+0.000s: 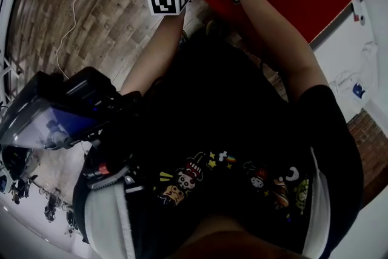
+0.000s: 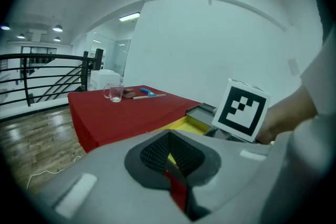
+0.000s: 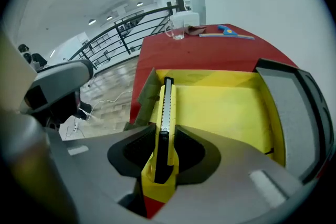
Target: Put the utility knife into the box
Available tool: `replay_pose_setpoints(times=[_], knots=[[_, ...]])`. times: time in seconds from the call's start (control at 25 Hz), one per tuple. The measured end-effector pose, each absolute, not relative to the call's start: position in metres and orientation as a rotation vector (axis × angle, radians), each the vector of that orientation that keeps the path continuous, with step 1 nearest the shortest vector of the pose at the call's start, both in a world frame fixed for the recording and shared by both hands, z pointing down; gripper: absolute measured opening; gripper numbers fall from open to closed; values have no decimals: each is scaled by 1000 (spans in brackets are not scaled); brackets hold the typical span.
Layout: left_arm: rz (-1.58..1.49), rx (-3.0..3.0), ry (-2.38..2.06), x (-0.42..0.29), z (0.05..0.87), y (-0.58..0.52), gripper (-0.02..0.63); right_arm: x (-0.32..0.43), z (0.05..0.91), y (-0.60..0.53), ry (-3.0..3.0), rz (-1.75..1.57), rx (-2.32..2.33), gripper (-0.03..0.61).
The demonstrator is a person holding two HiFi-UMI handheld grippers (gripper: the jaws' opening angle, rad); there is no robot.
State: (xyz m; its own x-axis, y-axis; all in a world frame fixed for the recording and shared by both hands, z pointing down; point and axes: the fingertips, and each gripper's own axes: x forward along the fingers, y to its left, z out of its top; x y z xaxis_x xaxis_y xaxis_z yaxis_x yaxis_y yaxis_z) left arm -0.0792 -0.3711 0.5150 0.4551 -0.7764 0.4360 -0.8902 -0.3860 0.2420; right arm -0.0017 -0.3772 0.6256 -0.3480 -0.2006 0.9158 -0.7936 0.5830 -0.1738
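Clamping a yellow utility knife by its handle, the right gripper has its jaws tight on both sides of the body. The segmented blade track points forward, away from the camera. The knife's front end hangs over the near left corner of the open box, above its yellow-lined floor and not touching it. The box's grey lid lies open to the right.

The left gripper has its jaws pressed together with nothing between them. It is just left of the right gripper's marker cube, off the edge of the red table and over the wooden floor in the head view.

Farther along the table, well apart from the box, stand a glass mug and a blue-handled tool. Beyond the table, a black railing runs along the floor's edge.
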Motion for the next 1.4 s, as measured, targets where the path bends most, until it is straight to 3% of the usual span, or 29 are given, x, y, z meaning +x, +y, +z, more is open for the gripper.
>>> replay_pose_setpoints(times=[1.08,1.2,1.28,1.4], knots=[[364,2285,-1362,-79,514,-373,2,6,632,-383,-1794,729,775,158],[377,2304,-1354,-78,509,-376,2,4,609,-387,-1905,737,853,110],[383,2327,-1350,-77,501,-376,2,5,582,-389,-2017,711,937,24],[372,2381,-1351,-73,477,-367,2,12,532,-373,-2160,607,1023,20]])
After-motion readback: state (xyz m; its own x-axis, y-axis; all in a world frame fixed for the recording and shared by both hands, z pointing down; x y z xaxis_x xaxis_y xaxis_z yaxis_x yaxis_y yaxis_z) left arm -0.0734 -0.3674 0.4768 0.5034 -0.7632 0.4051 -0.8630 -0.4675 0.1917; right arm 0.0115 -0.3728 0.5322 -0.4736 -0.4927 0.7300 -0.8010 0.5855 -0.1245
